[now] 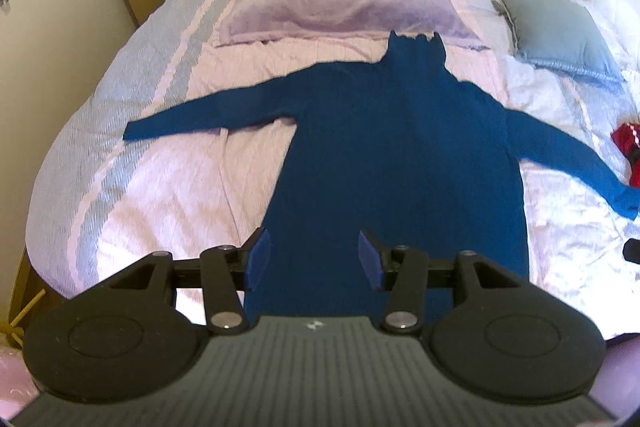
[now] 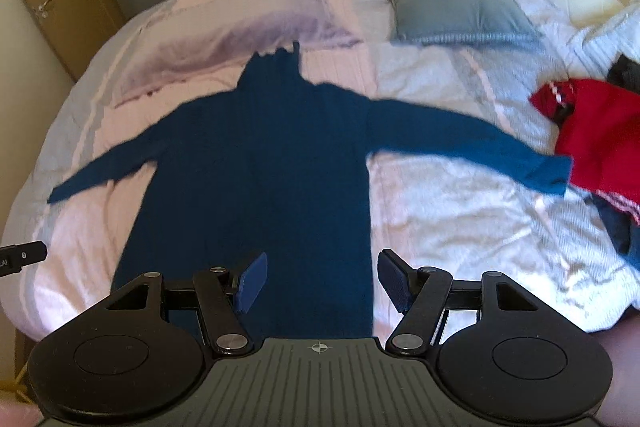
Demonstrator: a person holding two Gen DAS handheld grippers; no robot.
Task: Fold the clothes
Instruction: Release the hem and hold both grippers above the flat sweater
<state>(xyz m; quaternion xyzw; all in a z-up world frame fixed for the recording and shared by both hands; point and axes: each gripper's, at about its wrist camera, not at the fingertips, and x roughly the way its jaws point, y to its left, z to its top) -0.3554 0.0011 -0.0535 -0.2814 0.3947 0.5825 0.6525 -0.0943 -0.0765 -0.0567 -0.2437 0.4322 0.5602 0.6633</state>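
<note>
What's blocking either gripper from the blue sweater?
Nothing visible. The blue sweater lies spread flat on the bed, directly below the open left gripper and right gripper. The red garment sits just past its right cuff.

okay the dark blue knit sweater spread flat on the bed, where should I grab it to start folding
Probably the cuff of the dark blue knit sweater's right sleeve, approached from above at its outer end. The sleeve lies stretched straight out, its cuff free beside the red garment.
</note>
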